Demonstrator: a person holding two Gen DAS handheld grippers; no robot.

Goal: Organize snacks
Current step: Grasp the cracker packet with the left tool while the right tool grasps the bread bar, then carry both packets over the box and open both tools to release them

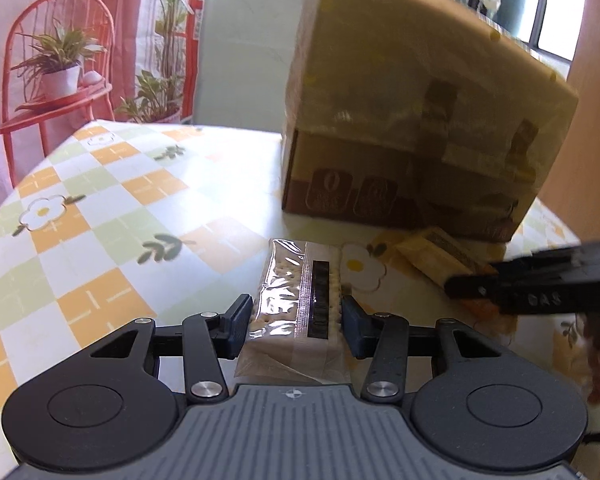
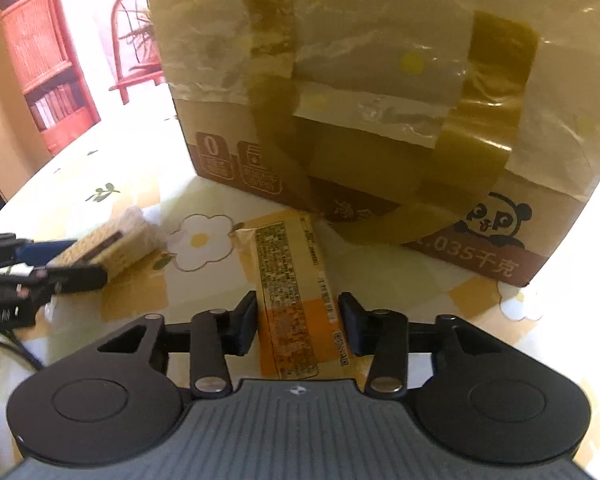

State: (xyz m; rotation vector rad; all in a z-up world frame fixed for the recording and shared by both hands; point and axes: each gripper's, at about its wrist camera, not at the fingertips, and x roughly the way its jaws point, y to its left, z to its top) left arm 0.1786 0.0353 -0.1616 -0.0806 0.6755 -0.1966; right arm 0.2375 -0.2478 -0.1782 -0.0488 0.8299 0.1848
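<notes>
Left gripper (image 1: 296,326): I am seeing its dark pads (image 1: 236,326) pressing on both long sides of the clear-wrapped pack of pale crackers (image 1: 290,300); fingers clamped on it.
Cracker pack: it is lying flat on the table covered in an orange, green and white checked cloth with flower prints (image 1: 100,216), near the edge closest to me, its far end pointing toward the box.
Right gripper (image 2: 298,326): I am seeing its fingers (image 2: 352,328) closing against the two long edges of the flat yellow-and-orange snack packet with a printed label strip (image 2: 292,280); clamped on it.
Snack packet: it is lying flat on the table, its far end reaching almost to the foot of the box; whether it is touching, I cannot tell.
Box: a large brown cardboard carton with strips of tan tape and a panda print on one lower corner (image 2: 360,100) is standing upright on the table behind both snacks, its upper part wrapped in pale plastic.
Relation: the two snacks are lying side by side and apart, with a white flower print (image 2: 200,242) showing between them.
Background: a red wire chair holding a white potted plant (image 1: 58,68) is standing beyond the far table edge.
</notes>
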